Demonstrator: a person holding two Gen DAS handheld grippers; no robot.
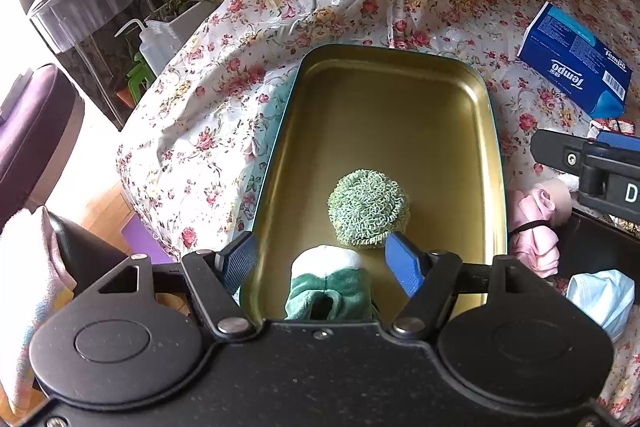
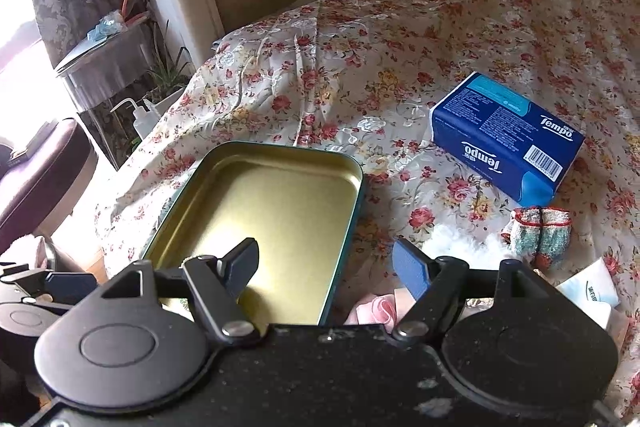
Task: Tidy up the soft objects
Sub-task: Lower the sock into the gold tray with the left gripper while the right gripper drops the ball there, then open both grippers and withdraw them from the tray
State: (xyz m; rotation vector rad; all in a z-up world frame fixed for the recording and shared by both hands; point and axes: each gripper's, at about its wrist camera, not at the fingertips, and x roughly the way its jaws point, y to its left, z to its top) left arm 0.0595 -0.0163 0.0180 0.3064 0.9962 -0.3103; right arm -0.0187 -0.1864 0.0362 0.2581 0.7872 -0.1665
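Left tool (image 1: 320,259) agape over green-white plush (image 1: 330,283), right tool (image 2: 325,265) agape straddling tin rim (image 2: 344,267), far tin floor bare

The left gripper (image 1: 320,259) is pitched steeply downward, and its two blue-padded fingers (image 1: 404,263) are held well apart, with nothing pressed between the pads. The right gripper (image 2: 324,267) is angled downward less steeply; its fingers (image 2: 410,273) are likewise spread, and no object is clamped by them. Both black bodies are seen level across the lower edge of their own views, so little roll is suggested. In the left wrist view, the right gripper is seen entering from the right edge, just beside the left one, though its fingertips are partly cut off there and their spacing cannot be judged from that side.
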